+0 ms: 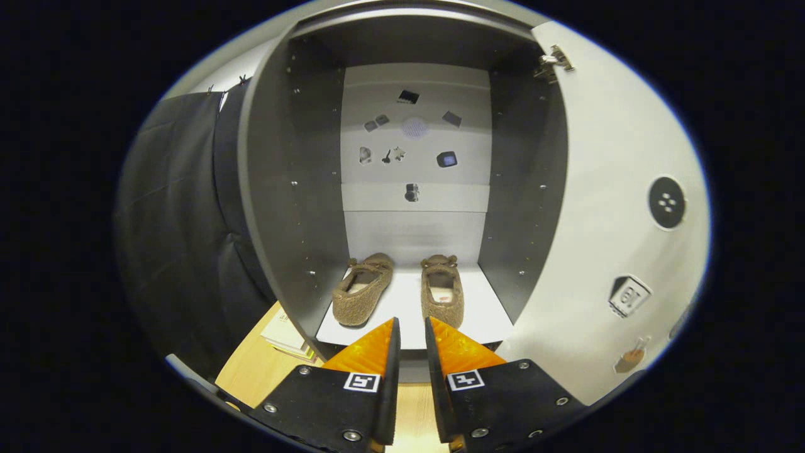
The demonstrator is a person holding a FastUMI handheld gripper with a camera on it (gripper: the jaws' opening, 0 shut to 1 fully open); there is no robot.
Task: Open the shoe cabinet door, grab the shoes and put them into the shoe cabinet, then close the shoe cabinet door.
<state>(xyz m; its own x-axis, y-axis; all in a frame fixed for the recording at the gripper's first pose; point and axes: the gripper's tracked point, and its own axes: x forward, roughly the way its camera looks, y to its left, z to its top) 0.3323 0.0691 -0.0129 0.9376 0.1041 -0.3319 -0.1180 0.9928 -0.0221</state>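
Open shoe cabinet [295, 189] holds both shoes [402, 289]; gripper [412, 330] level before them, narrow, empty.

Brown shoes [402, 288], grey cabinet [314, 189] with white door [604, 220], orange jaws

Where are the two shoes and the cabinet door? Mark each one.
left shoe [362, 290], gripper view, on its fuzzy upper.
right shoe [442, 294], gripper view, on its opening.
cabinet door [604, 207], gripper view, on its white inner face.

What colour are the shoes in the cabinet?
Brown and fuzzy-looking. The shoes sit beyond the empty gripper, best seen in the gripper view.
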